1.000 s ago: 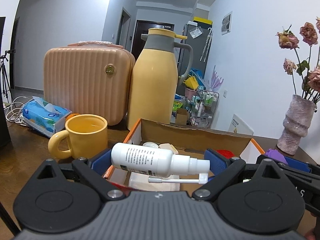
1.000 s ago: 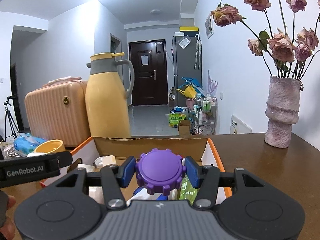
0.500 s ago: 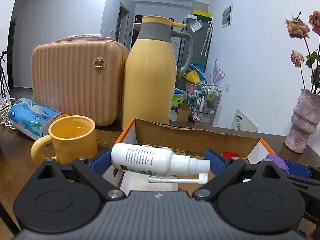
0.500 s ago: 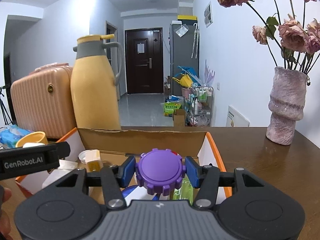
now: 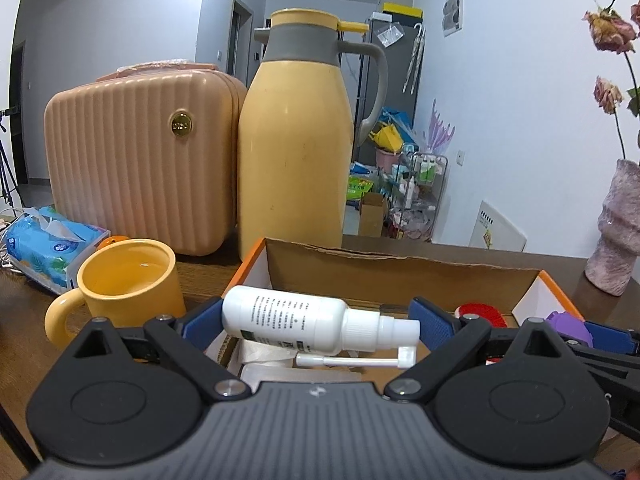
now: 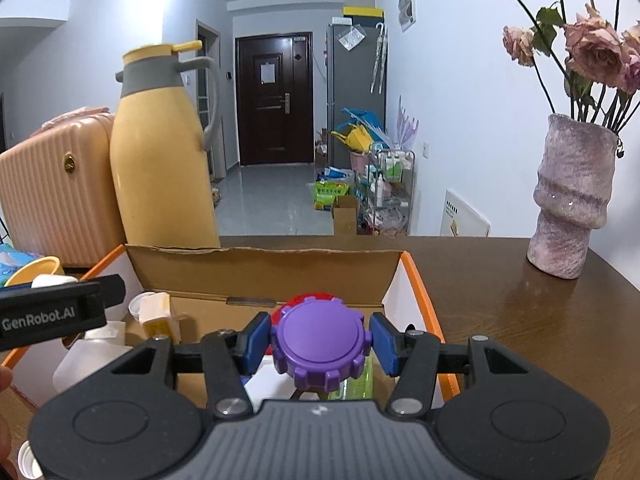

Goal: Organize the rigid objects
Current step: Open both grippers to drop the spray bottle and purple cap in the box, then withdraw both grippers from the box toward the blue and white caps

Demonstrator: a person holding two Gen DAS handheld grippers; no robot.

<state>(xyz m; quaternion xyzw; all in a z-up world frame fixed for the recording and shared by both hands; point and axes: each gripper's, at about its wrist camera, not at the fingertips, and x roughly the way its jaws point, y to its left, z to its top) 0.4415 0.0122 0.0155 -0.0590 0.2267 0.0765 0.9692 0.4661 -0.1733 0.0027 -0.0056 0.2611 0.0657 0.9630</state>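
My left gripper (image 5: 310,322) is shut on a white spray bottle (image 5: 294,318), held sideways above the left end of the open cardboard box (image 5: 400,270). My right gripper (image 6: 320,342) is shut on a purple gear-shaped lid (image 6: 322,346), held above the right part of the same box (image 6: 264,268). A red gear-shaped lid (image 5: 480,314) lies inside the box, just behind the purple one in the right wrist view (image 6: 304,300). White containers (image 6: 92,354) and a small yellow-and-white item (image 6: 158,314) lie in the box. The purple lid also shows at the right in the left wrist view (image 5: 568,326).
A yellow mug (image 5: 124,284) stands left of the box. Behind stand a yellow thermos jug (image 5: 296,148) and a peach case (image 5: 140,152). A blue tissue pack (image 5: 48,244) lies far left. A pink vase (image 6: 570,196) with dried roses stands on the brown table (image 6: 540,320) at right.
Both grippers have moved forward and lower over the box with their objects held; the thermos, case and box look closer and the red lid has come into view.
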